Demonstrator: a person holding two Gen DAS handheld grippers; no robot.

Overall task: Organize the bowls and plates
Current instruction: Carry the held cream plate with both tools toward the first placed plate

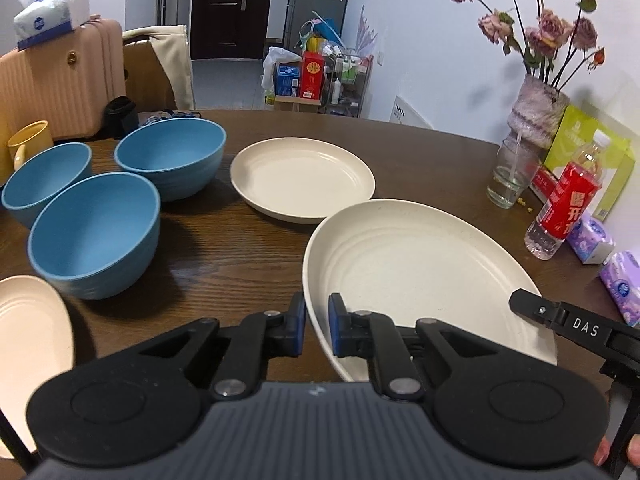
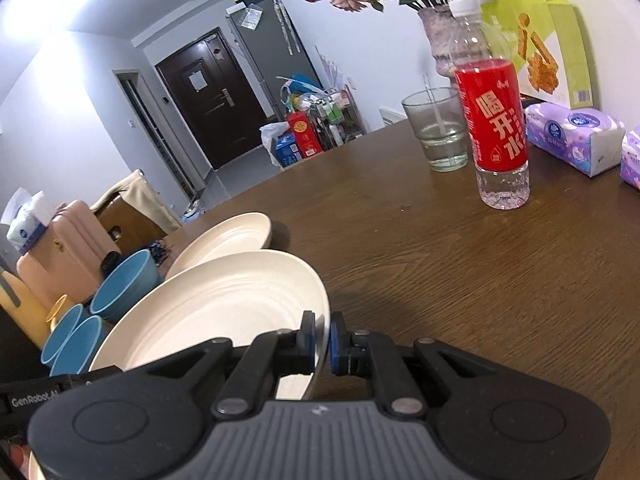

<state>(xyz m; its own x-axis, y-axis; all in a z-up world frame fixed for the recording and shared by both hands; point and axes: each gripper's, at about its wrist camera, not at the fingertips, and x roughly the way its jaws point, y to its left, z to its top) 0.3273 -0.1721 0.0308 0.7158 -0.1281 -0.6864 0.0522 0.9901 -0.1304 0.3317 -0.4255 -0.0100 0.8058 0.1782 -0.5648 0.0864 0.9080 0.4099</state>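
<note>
1. Cream near plate [image 1: 420,264], gripped at both sides: left gripper [image 1: 317,326] pinches its left rim, right gripper [image 2: 322,344] its right rim.
2. Plate tilted, left edge higher, over the brown table [image 2: 440,272].
3. Second cream plate [image 1: 302,178] lies flat just beyond.
4. Three blue bowls [image 1: 96,232] cluster to the left, apart from one another.
5. Third plate [image 1: 28,340] at the left edge.

Dining corner of a white-walled flat

A dark wooden table [image 1: 248,248] fills the foreground; beyond it a grey tiled floor [image 1: 228,80] runs to a dark brown door [image 1: 232,4], with a grey fridge [image 2: 276,48] and a cluttered wire rack [image 1: 346,80] beside it
</note>
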